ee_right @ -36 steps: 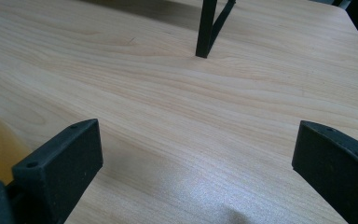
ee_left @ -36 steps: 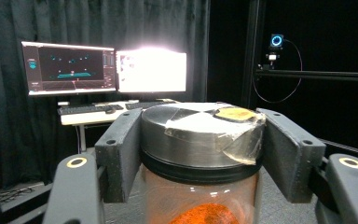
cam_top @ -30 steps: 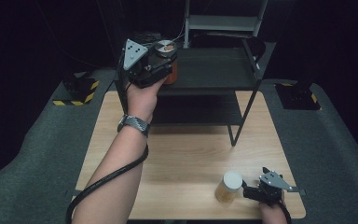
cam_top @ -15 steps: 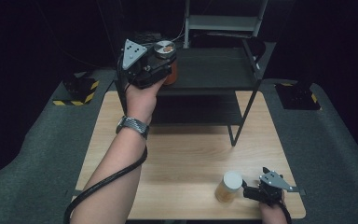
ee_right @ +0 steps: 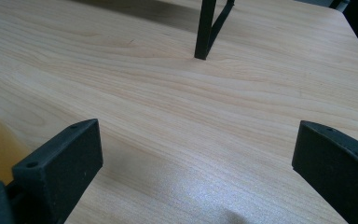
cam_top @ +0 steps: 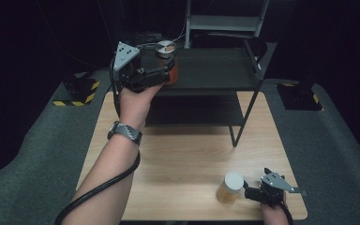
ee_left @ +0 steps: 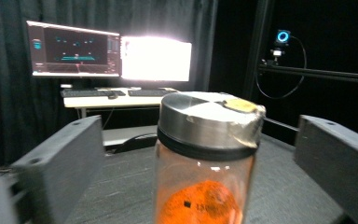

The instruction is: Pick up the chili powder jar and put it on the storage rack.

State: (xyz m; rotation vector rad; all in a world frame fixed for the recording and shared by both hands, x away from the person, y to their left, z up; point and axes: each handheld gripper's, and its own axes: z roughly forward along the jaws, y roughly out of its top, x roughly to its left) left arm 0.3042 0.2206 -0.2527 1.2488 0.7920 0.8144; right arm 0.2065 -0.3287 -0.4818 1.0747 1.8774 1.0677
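The left claw (cam_top: 166, 70) sits in the upper left of the high view, at the near edge of the black shelf (cam_top: 215, 70), and its jaws have just been opening. In the left gripper view they stand wide on either side of the jar (ee_left: 205, 158), clear gaps on both flanks, so the jar is released, not gripped. It stands upright on the shelf on its own base, metal lid up and orange powder inside, which suggests it has been set down there for storage and the claw only needs to back away without knocking it.

At the lower right of the high view, the right claw (cam_top: 248, 191) rests low over the table (cam_top: 178, 154), jaws spread and empty, just beside a second jar (cam_top: 229, 187) with a white lid. It looks parked there, ready to take that one next
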